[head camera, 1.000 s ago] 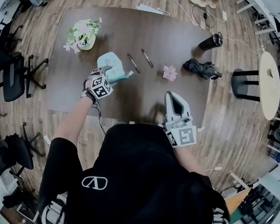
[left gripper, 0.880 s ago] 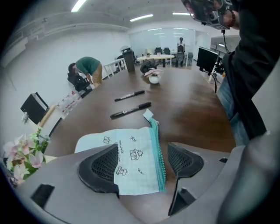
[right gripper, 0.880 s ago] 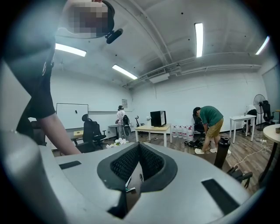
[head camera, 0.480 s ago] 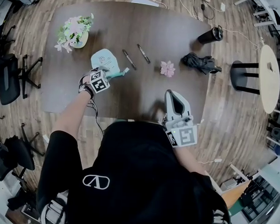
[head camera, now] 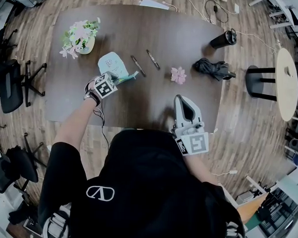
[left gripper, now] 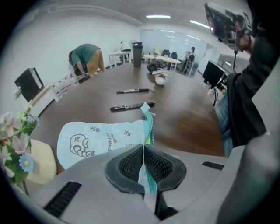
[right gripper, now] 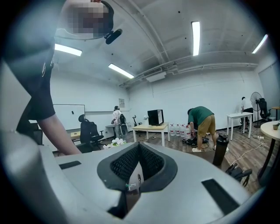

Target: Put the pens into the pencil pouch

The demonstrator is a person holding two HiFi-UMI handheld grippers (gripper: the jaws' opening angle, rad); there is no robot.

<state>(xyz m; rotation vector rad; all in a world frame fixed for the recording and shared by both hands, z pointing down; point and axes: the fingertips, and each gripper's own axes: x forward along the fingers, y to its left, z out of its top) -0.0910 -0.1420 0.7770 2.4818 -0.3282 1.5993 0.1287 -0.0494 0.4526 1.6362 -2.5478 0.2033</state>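
Observation:
A pale blue pencil pouch [head camera: 113, 66] with cartoon print lies flat on the brown table [head camera: 154, 99]. My left gripper [head camera: 111, 80] points steeply down at its near end. In the left gripper view its jaws have just been closing, and the gripper [left gripper: 143, 159] now pinches the open, zippered edge of the pouch [left gripper: 103, 140]. Two black pens [head camera: 137, 65] [head camera: 153, 59] lie side by side just right of the pouch; the left gripper view shows the nearer pen [left gripper: 131, 106] and the farther pen [left gripper: 132, 91] beyond it. My right gripper [head camera: 184, 106] is shut and empty near the table's front edge, its pads [right gripper: 131, 162] together.
A flower pot [head camera: 81, 36] stands left of the pouch. A pink paper flower [head camera: 179, 75], a black bundle of cloth [head camera: 214, 70] and a black bottle [head camera: 224, 42] are on the table's right part. A stool [head camera: 260, 88] and office chairs [head camera: 16, 82] flank the table.
My left gripper came down onto the pouch's near edge and its jaws closed on the fabric. The right gripper stayed where it was.

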